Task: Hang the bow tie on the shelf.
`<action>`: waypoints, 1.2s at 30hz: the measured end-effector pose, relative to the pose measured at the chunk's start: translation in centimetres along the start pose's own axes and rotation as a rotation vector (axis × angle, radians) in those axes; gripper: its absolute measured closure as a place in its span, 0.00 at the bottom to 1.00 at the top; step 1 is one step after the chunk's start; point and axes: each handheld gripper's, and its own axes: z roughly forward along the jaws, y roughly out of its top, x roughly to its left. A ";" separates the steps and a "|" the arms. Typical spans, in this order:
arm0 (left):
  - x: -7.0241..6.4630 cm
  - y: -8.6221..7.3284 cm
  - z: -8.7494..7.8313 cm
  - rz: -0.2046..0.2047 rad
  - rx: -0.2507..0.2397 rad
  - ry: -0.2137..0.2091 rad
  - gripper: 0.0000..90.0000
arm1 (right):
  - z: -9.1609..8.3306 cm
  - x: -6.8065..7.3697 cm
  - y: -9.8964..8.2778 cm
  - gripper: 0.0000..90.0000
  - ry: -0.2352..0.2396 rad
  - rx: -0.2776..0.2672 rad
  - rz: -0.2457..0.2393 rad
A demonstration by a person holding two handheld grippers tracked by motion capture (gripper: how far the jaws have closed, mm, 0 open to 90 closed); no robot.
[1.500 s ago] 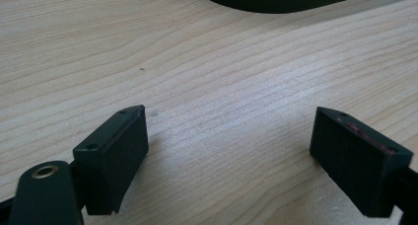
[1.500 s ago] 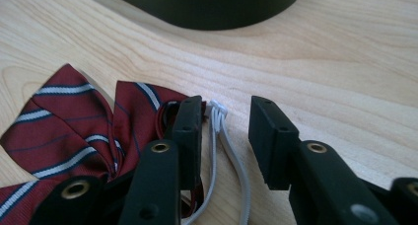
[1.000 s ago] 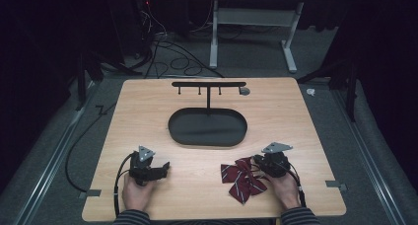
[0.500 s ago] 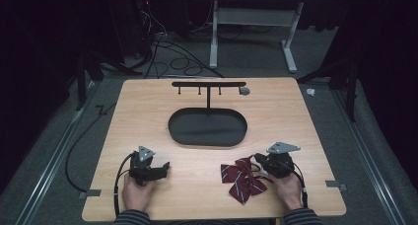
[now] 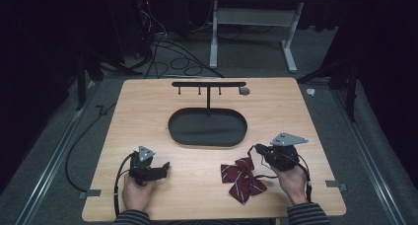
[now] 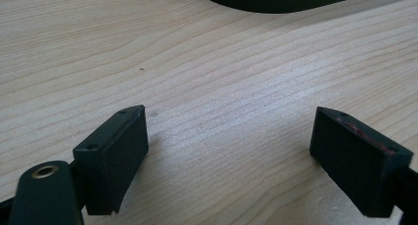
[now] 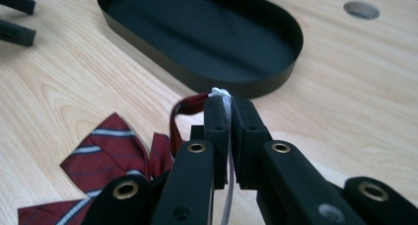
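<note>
Where the two black jaws of the right gripper (image 7: 229, 119) meet, they are pressed together on a thin white cord (image 7: 227, 151) that runs down between the pads and ends in a small white knot at their tips. Just behind that knot a dark red band of the bow tie (image 7: 106, 151) loops up to the jaws, while the striped wings of the tie, red with pale stripes, lie spread on the wood below and to the left in the right gripper view. From above, the right gripper (image 5: 260, 151) sits in the person's right hand (image 5: 292, 181) near the front right of the table (image 5: 148, 116), with the bow tie (image 5: 241, 178) just beside it toward the middle, most of it resting flat on the tabletop. The left gripper (image 5: 165, 167) rests low at the front left, well apart from the tie, held in the left hand (image 5: 135, 193); its jaws stand wide apart with bare wood between them, and nothing touches either pad (image 6: 116, 153). Beyond both grippers, in the middle of the table, lies a black oval tray (image 5: 207, 142), and behind it rises a black T-shaped stand (image 5: 208, 85) with small pegs hanging under its crossbar. A round hole (image 7: 361, 9) in the tabletop shows near the stand's right end.
</note>
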 end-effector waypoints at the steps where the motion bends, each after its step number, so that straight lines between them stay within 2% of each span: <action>1: 0.0 0.0 0.0 0.000 0.000 0.000 0.17 | -0.1 0.0 0.2 0.98 0.000 -0.004 -0.004; 16: 0.0 0.0 0.0 0.000 0.000 0.000 0.17 | -1.3 0.0 3.5 0.98 0.027 -0.062 -0.039; 28: 0.0 0.0 0.0 -0.001 -0.001 0.001 0.17 | -2.3 0.4 6.8 0.98 0.049 -0.108 -0.076; 36: 0.0 0.0 0.0 -0.001 -0.001 0.001 0.17 | -2.5 0.4 7.9 0.98 0.052 -0.124 -0.085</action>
